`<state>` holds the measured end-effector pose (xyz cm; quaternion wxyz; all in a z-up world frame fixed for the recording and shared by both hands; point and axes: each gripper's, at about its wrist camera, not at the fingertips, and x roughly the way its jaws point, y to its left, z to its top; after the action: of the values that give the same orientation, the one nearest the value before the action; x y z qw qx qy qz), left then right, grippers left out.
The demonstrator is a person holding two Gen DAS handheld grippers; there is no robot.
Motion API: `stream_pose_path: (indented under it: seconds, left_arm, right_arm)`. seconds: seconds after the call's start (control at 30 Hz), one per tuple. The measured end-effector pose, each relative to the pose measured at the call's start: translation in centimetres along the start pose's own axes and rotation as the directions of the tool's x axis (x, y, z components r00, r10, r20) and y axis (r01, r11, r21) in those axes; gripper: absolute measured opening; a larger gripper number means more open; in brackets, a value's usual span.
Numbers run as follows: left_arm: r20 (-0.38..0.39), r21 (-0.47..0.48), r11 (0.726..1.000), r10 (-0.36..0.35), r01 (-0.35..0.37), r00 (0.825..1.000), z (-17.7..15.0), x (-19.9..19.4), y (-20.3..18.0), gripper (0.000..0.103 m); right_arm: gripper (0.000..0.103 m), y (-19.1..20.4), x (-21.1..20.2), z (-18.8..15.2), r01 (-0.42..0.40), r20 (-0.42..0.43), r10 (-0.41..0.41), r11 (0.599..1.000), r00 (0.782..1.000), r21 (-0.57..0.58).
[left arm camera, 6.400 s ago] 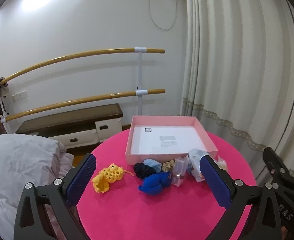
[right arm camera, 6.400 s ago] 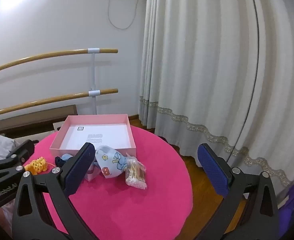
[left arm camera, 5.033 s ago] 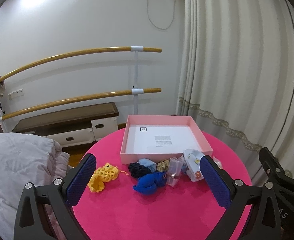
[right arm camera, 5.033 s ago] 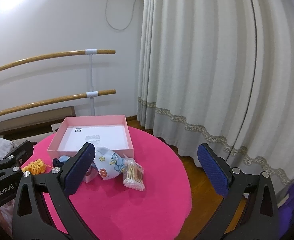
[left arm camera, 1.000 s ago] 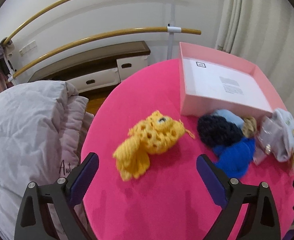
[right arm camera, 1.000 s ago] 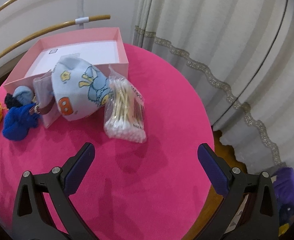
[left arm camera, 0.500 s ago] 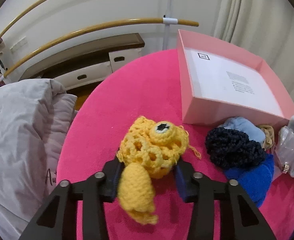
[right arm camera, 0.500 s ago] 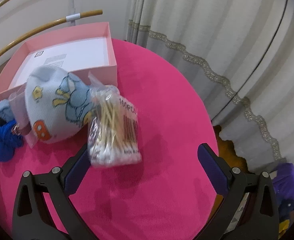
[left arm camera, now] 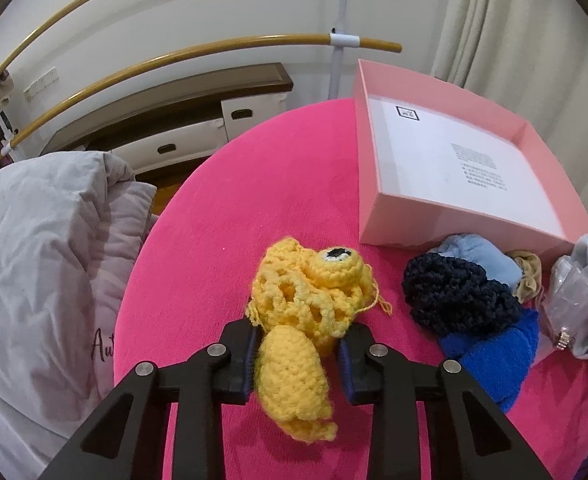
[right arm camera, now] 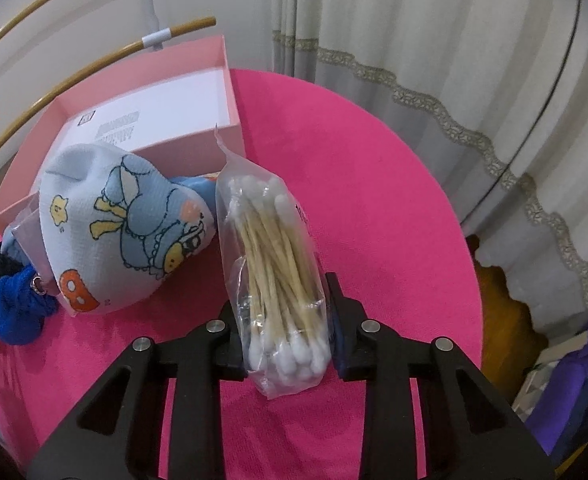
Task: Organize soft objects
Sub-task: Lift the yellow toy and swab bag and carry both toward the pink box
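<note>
Your left gripper [left arm camera: 297, 354] is closing its jaws on the yellow crochet toy [left arm camera: 307, 312], pads pressing its sides on the pink table [left arm camera: 230, 216] near the pink box [left arm camera: 425, 220]. Your right gripper [right arm camera: 284, 340] is closing too, squeezing the bag of cotton swabs [right arm camera: 274, 264] beside the patterned blue hat [right arm camera: 126, 220], in front of the box.

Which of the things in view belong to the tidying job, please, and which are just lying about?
Part of the job: yellow crochet toy, cotton swab bag, printed sock, blue knit, dark knit, pink box.

Lying about: grey duvet, curtain, wooden rails.
</note>
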<state>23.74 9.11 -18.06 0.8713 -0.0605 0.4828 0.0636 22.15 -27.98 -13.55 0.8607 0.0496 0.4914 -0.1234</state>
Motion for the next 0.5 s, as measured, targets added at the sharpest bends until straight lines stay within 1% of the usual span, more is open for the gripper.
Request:
stream_pose_path:
  seconds: [0.13, 0.23, 0.4, 0.5]
  left_arm:
    - [0.028, 0.000, 1.000, 0.007, -0.007, 1.000, -0.5, -1.8, -0.1, 0.028]
    - [0.053, 0.001, 1.000, -0.012, 0.012, 0.999, -1.0, -3.6, -0.2, 0.028]
    - [0.099, 0.010, 1.000, -0.014, 0.013, 0.995, -1.9, -6.7, -0.8, 0.029]
    - [0.121, 0.024, 0.999, -0.030, 0.028, 0.992, -2.9, -9.0, -1.5, 0.028]
  right_arm:
    - [0.027, -0.2, -0.6, 0.0, -0.007, 0.008, 0.006, 1.000, 1.000, 0.012]
    - [0.027, -0.3, -1.2, -0.1, -0.008, 0.022, 0.007, 1.000, 1.000, 0.015]
    - [0.027, -0.3, -3.2, -0.2, -0.039, 0.067, 0.038, 0.999, 0.997, 0.013]
    - [0.027, 0.0, -4.8, -0.4, -0.060, 0.104, 0.060, 0.998, 0.993, -0.002]
